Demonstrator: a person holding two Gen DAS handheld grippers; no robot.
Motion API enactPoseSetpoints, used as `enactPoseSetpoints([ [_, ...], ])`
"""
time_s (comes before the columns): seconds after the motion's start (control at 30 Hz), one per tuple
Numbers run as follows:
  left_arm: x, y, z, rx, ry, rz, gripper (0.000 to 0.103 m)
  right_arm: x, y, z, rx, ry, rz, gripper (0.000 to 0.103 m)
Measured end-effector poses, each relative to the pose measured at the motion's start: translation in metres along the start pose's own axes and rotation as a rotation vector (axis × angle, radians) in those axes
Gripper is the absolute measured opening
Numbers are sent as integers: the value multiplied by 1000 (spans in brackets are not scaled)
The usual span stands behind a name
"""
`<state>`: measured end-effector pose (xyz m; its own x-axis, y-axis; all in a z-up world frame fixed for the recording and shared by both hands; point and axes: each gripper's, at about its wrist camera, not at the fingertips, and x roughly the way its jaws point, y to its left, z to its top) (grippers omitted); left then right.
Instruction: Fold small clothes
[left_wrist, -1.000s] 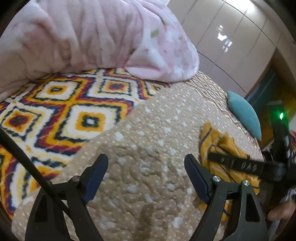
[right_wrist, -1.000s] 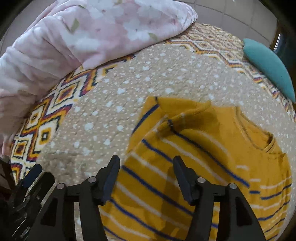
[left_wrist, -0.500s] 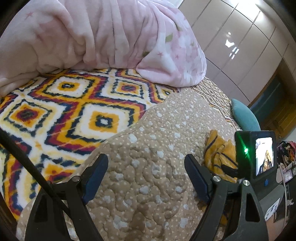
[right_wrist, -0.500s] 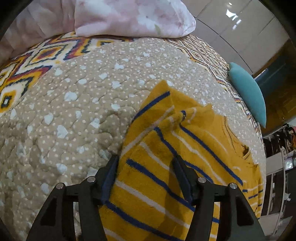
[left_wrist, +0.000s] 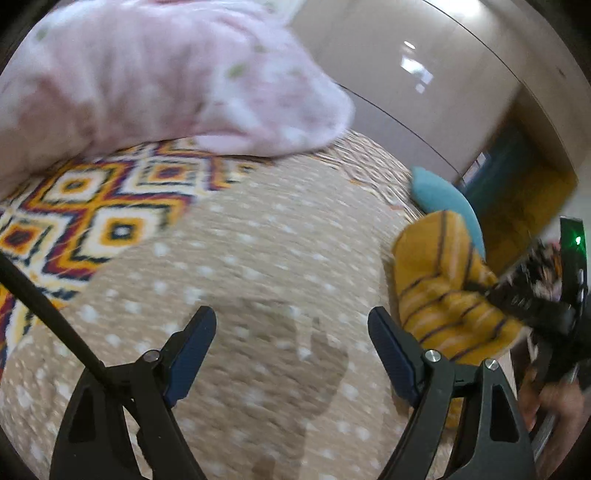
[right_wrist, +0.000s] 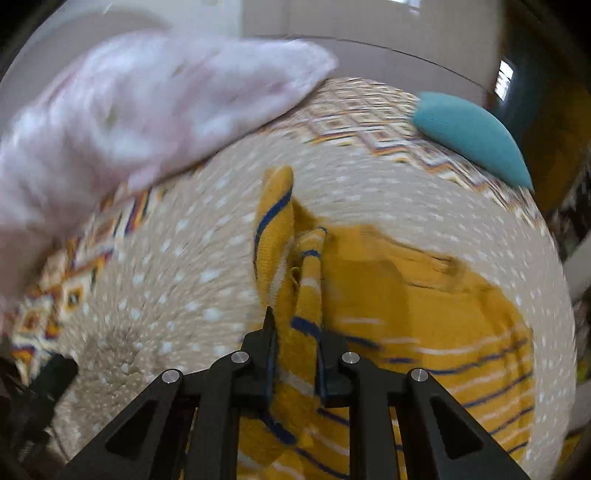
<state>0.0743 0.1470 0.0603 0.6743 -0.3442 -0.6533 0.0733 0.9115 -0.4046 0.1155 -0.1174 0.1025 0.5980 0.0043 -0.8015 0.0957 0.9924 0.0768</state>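
The right gripper (right_wrist: 295, 350) is clamped on a bunched fold of the yellow striped sweater (right_wrist: 424, 314), lifting its edge off the beige dotted quilt (right_wrist: 166, 277). The left gripper (left_wrist: 291, 347) hangs spread apart over bare quilt, the sweater just beside its right finger.

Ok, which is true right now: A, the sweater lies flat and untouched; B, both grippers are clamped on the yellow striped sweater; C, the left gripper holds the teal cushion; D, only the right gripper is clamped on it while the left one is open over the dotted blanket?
D: the right gripper has its fingers pinched on a raised fold of the yellow striped sweater, while the left gripper is spread wide over the dotted blanket, holding nothing.
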Motion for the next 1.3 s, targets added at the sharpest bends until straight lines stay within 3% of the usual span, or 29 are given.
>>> enactPoseSetpoints([
  [0.13, 4, -50, -12, 104, 42, -36, 84, -31, -95, -17, 153, -54, -11, 17],
  [0.27, 18, -101, -31, 208, 111, -72, 84, -25, -187, -50, 306, -23, -38, 17],
  [0.37, 28, -129, -44, 256, 170, -105, 84, 5, -224, -80, 399, 61, 8, 19],
  [0.43, 31, -147, -54, 296, 211, -121, 84, 6, -240, -90, 453, 41, 74, 24],
  [0.5, 30, -161, -61, 336, 227, -129, 84, -3, -249, -95, 483, 17, 115, 25],
  [0.7, 30, -184, -69, 402, 209, -110, 84, -50, -260, -91, 470, -102, 68, 30],
  [0.83, 34, -183, -75, 396, 214, -98, 84, -70, -238, -83, 396, -156, 176, 30],
  [0.93, 35, -180, -81, 401, 226, -83, 84, -57, -213, -79, 323, -121, 257, 30],
  [1.0, 33, -176, -81, 395, 229, -84, 84, -32, -205, -82, 304, -47, 216, 30],
  [1.07, 32, -172, -80, 389, 228, -86, 84, -11, -207, -90, 291, 18, 26, 26],
  [1.1, 33, -169, -77, 379, 230, -89, 84, -4, -214, -96, 312, 27, 5, 26],
  [1.2, 44, -163, -66, 341, 233, -100, 84, -5, -242, -113, 453, 21, -30, 70],
  [1.3, 59, -166, -60, 337, 254, -95, 84, -8, -252, -118, 489, 13, 49, 70],
])
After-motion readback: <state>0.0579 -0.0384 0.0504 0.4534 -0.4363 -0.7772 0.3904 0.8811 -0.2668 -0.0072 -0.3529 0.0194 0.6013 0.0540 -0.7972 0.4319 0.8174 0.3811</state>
